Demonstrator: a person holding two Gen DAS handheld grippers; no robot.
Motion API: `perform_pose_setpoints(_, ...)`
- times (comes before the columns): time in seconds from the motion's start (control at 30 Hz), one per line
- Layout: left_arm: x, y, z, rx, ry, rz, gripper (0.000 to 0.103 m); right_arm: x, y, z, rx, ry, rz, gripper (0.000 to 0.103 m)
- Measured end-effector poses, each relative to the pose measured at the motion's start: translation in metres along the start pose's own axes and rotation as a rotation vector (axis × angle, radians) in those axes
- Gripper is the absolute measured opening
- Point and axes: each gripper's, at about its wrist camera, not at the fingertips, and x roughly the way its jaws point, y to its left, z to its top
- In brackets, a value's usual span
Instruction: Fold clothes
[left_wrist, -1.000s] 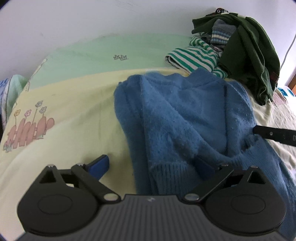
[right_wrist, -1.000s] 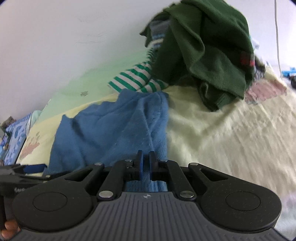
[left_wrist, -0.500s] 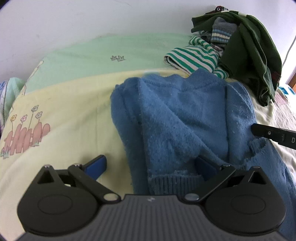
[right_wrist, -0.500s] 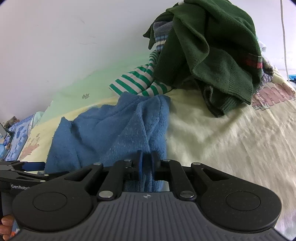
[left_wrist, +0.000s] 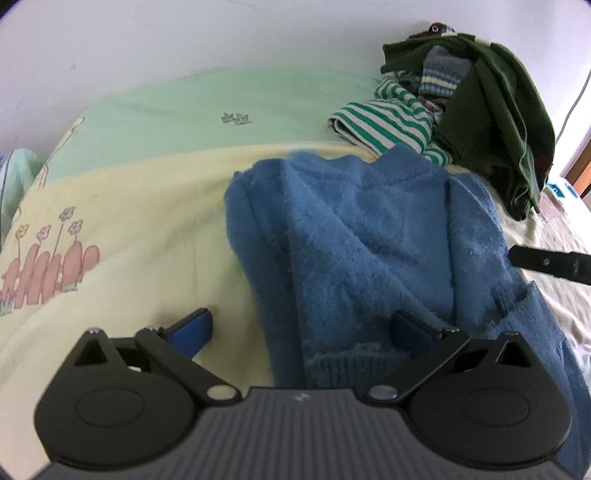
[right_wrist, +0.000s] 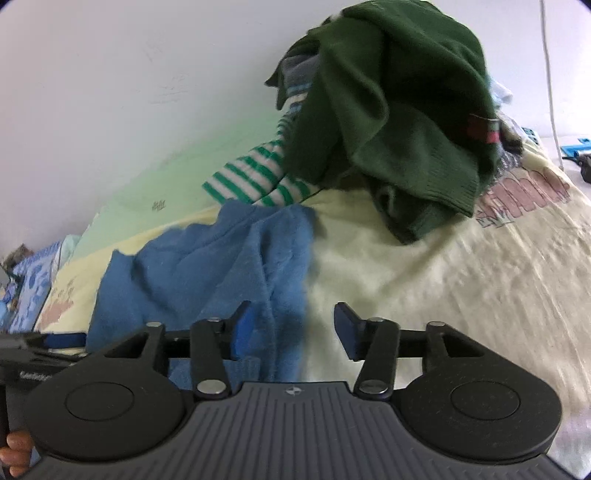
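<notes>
Right wrist view: right claw (right_wrist: 291, 328) had just been opening, jaws apart, blue sweater (right_wrist: 207, 269) edge between them, unpressed.
Left claw (left_wrist: 301, 328): spread wide over the sweater's hem.
Sweater: lay on the bed (left_wrist: 147, 206), beside clothes pile (right_wrist: 388, 110).

No lettering reads clearly; the pink print on the bedsheet (right_wrist: 524, 192) stays illegible.

Both wrist views look steeply down, close over the blue sweater (left_wrist: 369, 236): the left from its left side, the right from its right edge (right_wrist: 236, 258). Both show the clothes pile (left_wrist: 480, 110) behind it.
</notes>
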Motion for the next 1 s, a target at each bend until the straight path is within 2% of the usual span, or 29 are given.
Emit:
perform_pose_setpoints(0.27, 0.004, -0.003, 0.003, 0.037, -0.018, -0.030, 0.102, 0.013, 0.008, -0.003, -0.050, 0.023, 0.097, 0.050)
perform_pose_setpoints(0.4, 0.007, 0.006, 0.008, 0.027, -0.044, -0.084, 0.102, 0.018, 0.006, 0.002, -0.042, 0.025, 0.128, 0.050)
perform_pose_setpoints(0.47, 0.010, 0.014, 0.014, 0.004, -0.049, -0.089, 0.102, 0.022, 0.001, 0.006, -0.020, 0.024, 0.132, 0.042)
perform_pose_setpoints(0.7, 0.020, 0.017, 0.028, 0.014, -0.050, -0.094, 0.102, 0.034, 0.000, 0.016, -0.033, 0.030, 0.164, 0.043)
perform_pose_setpoints(0.87, 0.022, 0.020, 0.035, -0.025, -0.048, -0.150, 0.102, 0.037, -0.001, 0.021, -0.040, 0.040, 0.186, 0.044)
perform_pose_setpoints(1.0, 0.027, 0.017, 0.044, -0.001, -0.028, -0.163, 0.102, 0.046, -0.005, 0.029, -0.011, 0.043, 0.210, 0.043)
